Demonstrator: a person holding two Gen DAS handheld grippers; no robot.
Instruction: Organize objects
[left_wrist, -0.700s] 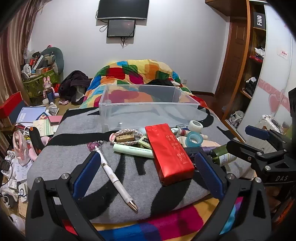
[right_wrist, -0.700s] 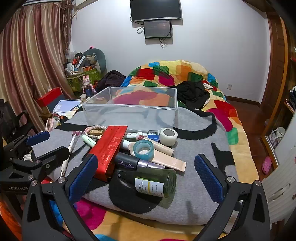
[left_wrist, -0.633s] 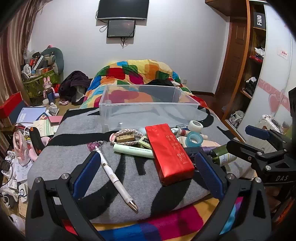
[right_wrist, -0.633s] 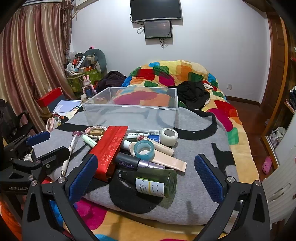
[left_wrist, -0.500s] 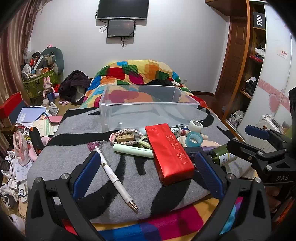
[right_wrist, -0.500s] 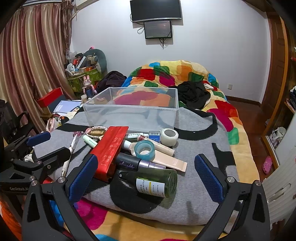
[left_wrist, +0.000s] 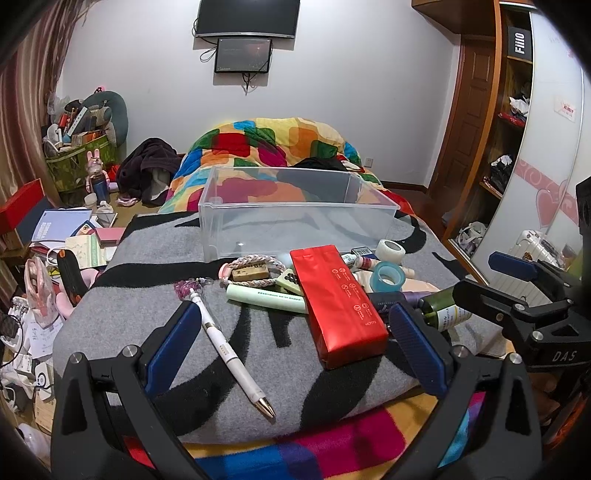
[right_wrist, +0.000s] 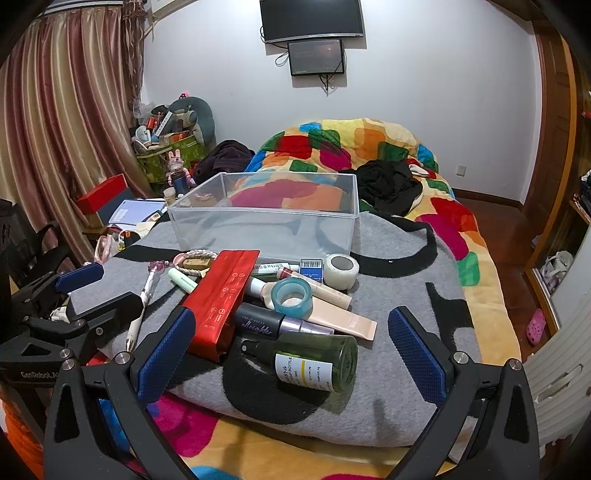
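Note:
A pile of small objects lies on a grey blanket (left_wrist: 155, 302) in front of an empty clear plastic bin (left_wrist: 295, 210), which also shows in the right wrist view (right_wrist: 266, 218). The pile holds a red packet (left_wrist: 338, 304) (right_wrist: 223, 295), a white pen (left_wrist: 229, 349), a pale green tube (left_wrist: 266, 297), a blue tape roll (right_wrist: 291, 297), a white tape roll (right_wrist: 341, 271), a green spray bottle (right_wrist: 314, 363) and a beige tube (right_wrist: 340, 319). My left gripper (left_wrist: 295, 341) is open and empty just before the pen and packet. My right gripper (right_wrist: 291, 350) is open and empty, its jaws either side of the green bottle.
The bed carries a colourful quilt (right_wrist: 347, 147) and black clothing (right_wrist: 388, 184) behind the bin. Books, a red box (right_wrist: 101, 197) and clutter lie on the floor at the left by the curtains. A wardrobe (left_wrist: 517, 129) stands on the right.
The right wrist view has crept slightly forward over the pile. The left gripper has not moved. Both stay open.

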